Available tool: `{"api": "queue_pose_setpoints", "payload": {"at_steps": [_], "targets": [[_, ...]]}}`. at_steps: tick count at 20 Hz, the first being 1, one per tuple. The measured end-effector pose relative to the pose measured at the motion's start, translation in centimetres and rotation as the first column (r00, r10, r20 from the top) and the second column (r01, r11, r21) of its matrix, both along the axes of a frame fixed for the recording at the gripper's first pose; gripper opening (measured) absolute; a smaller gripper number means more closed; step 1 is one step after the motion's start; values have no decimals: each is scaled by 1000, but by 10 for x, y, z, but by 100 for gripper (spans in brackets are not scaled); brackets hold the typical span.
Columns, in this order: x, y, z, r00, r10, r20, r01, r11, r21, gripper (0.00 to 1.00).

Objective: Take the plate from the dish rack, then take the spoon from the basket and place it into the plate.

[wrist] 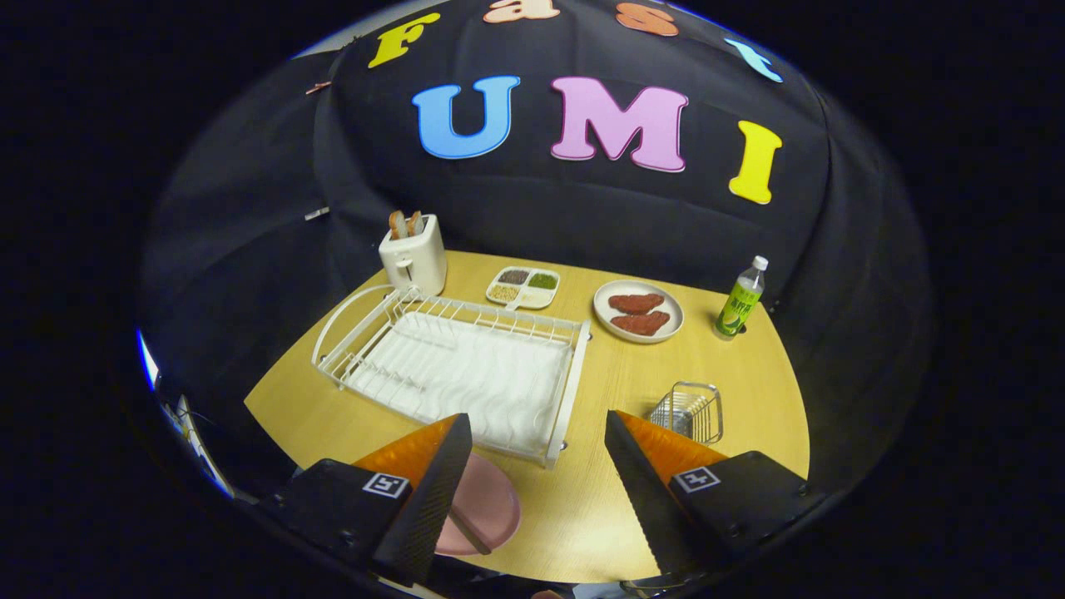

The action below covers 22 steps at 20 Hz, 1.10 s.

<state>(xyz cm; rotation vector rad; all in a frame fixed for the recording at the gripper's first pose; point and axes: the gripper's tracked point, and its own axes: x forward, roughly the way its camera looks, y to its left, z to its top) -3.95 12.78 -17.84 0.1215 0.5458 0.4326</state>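
Spoon (468, 532) already lies in the pink plate (491, 503) at the table's (732, 366) near edge, so the empty, wide-open gripper (532, 491) should retreat upward.

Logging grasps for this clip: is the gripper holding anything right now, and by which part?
Nothing is held. The gripper is open over the table; the pink plate lies by one finger.

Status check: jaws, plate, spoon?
Gripper jaws open, empty. Pink plate on table by the left finger, spoon lying in it. Dish rack empty, basket beyond right finger.
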Motion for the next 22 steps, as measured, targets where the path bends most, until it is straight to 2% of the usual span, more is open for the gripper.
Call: {"api": "queue_pose_setpoints", "payload": {"at_steps": [6,12,16,22], "targets": [[27,-40,50,985,-123,118,119,992,38,97],[34,-81,85,948,-221,231,219,975,34,97],[38,-99,97,927,-253,276,258,966,17,96],[40,-101,95,928,-258,268,266,964,6,97]]}}
